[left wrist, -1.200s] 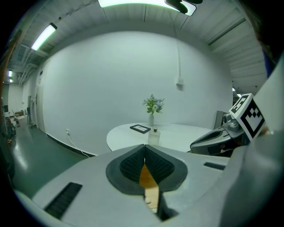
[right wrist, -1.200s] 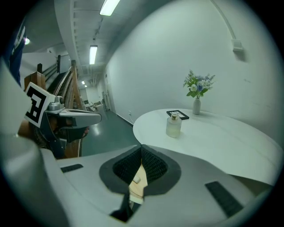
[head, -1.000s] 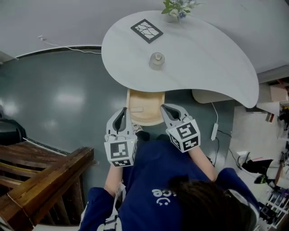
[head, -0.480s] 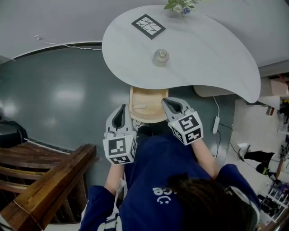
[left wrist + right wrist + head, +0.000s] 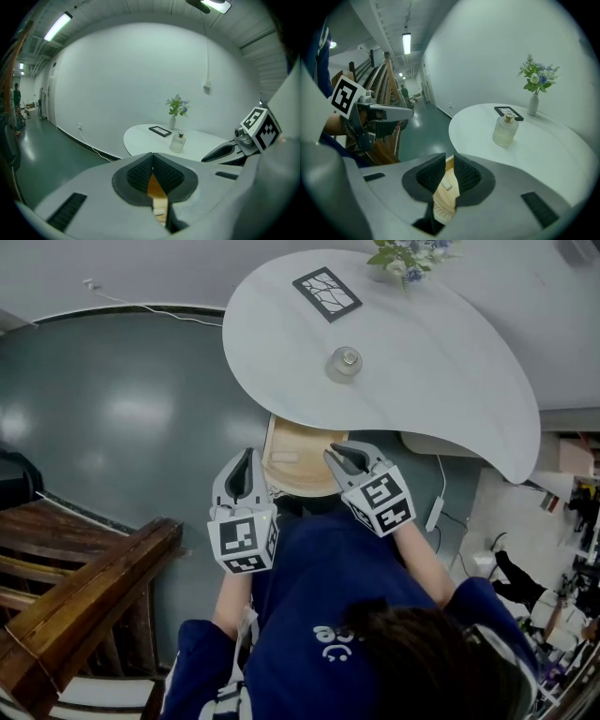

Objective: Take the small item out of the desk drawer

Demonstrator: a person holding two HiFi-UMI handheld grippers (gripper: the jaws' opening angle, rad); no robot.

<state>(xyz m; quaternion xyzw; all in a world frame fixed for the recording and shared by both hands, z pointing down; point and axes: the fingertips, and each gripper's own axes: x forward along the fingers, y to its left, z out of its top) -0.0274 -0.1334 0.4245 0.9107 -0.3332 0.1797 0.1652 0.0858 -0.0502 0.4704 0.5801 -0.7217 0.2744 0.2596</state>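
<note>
The light wooden drawer stands pulled out from under the white table. A small pale item lies on its floor at the left. My left gripper hangs just left of the drawer, its tips touching, shut and empty. My right gripper is over the drawer's right front edge. Its jaws have just been opening and stand a little apart. Through that gap the small item shows below in the drawer, not gripped.
On the table stand a glass bottle, a framed picture and a vase of flowers. A wooden stair rail runs at lower left. A cable hangs right of the drawer. The person's blue top fills the foreground.
Both grippers have shifted a little toward the drawer. The right one now reaches over its right edge, and its jaws have parted slightly.
</note>
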